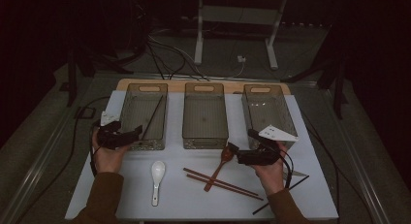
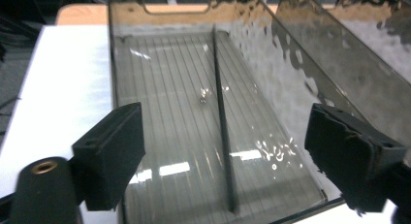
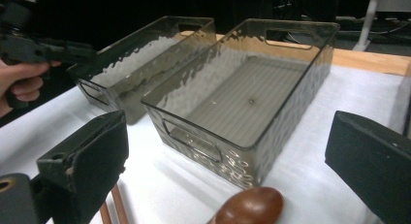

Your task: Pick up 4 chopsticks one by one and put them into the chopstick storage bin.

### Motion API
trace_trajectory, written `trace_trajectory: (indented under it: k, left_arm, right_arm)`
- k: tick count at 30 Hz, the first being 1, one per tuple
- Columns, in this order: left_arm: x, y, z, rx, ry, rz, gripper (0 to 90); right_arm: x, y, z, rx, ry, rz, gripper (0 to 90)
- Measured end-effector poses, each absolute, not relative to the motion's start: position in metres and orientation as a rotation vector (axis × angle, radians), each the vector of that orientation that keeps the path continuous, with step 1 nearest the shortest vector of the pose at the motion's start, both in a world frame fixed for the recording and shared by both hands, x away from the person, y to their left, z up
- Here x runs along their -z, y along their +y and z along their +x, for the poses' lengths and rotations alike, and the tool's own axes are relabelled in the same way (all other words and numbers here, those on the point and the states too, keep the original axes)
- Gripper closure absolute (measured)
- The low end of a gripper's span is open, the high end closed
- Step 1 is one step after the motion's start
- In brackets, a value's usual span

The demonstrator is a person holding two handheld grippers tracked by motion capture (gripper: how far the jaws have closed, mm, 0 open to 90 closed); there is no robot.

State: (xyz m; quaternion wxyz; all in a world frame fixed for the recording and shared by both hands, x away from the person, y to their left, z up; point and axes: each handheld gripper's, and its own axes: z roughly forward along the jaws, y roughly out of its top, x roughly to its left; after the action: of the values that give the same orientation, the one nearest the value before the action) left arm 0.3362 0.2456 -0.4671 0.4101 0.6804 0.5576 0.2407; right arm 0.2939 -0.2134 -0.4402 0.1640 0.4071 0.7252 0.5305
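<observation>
Altogether three bins [image 1: 205, 118], two spoons [image 1: 156, 178] (chopsticks [image 1: 223, 183] perhaps four).

Three clear smoky plastic bins stand in a row along the far edge of the table [image 1: 315, 195]: the left bin [image 1: 130, 112], the middle bin [image 1: 205, 116] and the right bin [image 1: 283, 115]. One dark chopstick [image 2: 222, 122] lies in the left bin. Near the front edge lie one white ceramic spoon [image 1: 156, 179], one brown wooden spoon [image 1: 220, 165], two reddish-brown chopsticks [image 1: 224, 184] and one black chopstick [image 1: 278, 200].
</observation>
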Motion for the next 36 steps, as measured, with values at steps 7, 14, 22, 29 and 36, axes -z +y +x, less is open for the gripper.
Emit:
trace_trajectory:
  k: [7,14,22,29,36]
  left_arm:
    - [0.463,0.249,0.321,-0.619,1.336,1.669,0.6]
    - [0.462,0.248,0.307,-0.607,1.301,1.665,0.6]
    - [0.464,0.241,0.292,-0.578,1.257,1.687,0.6]
    - [0.466,0.237,0.280,-0.572,1.233,1.697,0.6]
    - [0.465,0.237,0.269,-0.588,1.215,1.702,0.6]
  right_arm:
    - [0.440,-0.224,0.290,-1.430,2.082,1.176,2.0]
    - [0.442,-0.243,0.285,-1.357,2.093,1.190,2.0]
    - [0.450,-0.266,0.282,-1.292,2.116,1.221,2.0]
    - [0.459,-0.283,0.273,-1.235,2.135,1.241,2.0]
    - [0.464,-0.304,0.260,-1.181,2.128,1.277,2.0]
